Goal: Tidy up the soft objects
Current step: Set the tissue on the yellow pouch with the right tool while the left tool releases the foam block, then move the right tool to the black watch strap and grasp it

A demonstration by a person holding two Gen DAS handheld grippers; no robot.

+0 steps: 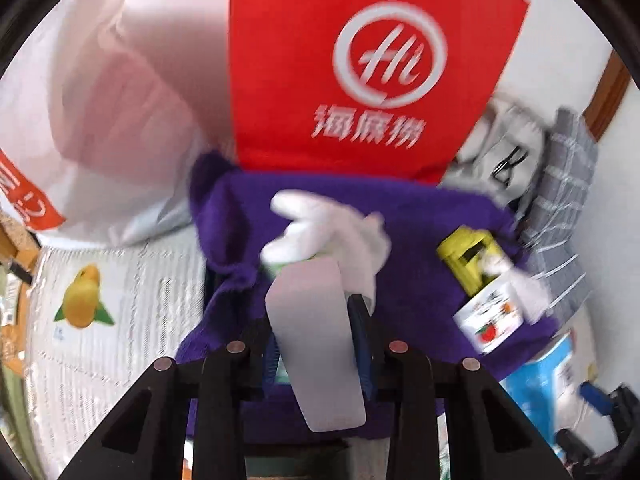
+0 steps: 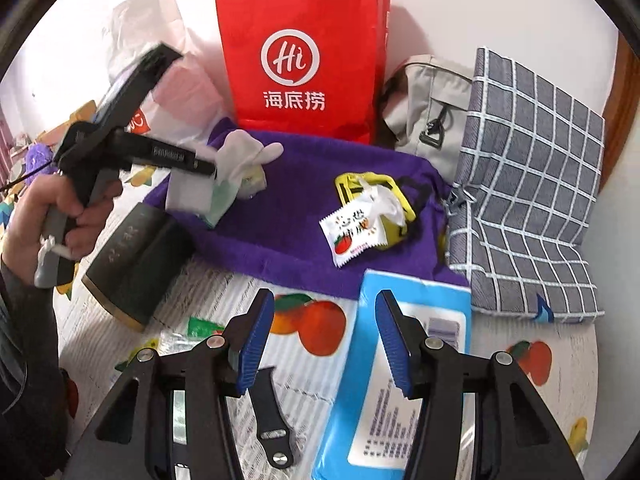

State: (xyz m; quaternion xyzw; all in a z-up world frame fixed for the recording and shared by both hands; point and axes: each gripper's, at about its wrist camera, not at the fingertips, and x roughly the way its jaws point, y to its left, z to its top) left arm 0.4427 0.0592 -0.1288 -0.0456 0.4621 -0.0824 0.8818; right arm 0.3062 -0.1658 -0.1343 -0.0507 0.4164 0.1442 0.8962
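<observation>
White, limp glove [image 2: 244, 152] and a flat pale packet sit clamped in the left gripper [image 2: 208, 168] above the fuzzy purple towel [image 2: 304, 200], while the right gripper [image 2: 324, 340] hovers spread apart over the glossy blue wipes pack [image 2: 424, 304].

Bright, even daylight; left wrist view smeared by motion blur, right sharp, both bowed at the edges.

Paper bag [image 2: 304, 60] behind towel [image 2: 304, 208], snack packet [image 2: 352, 232] on towel, wipes pack [image 2: 404, 368] in front.
</observation>
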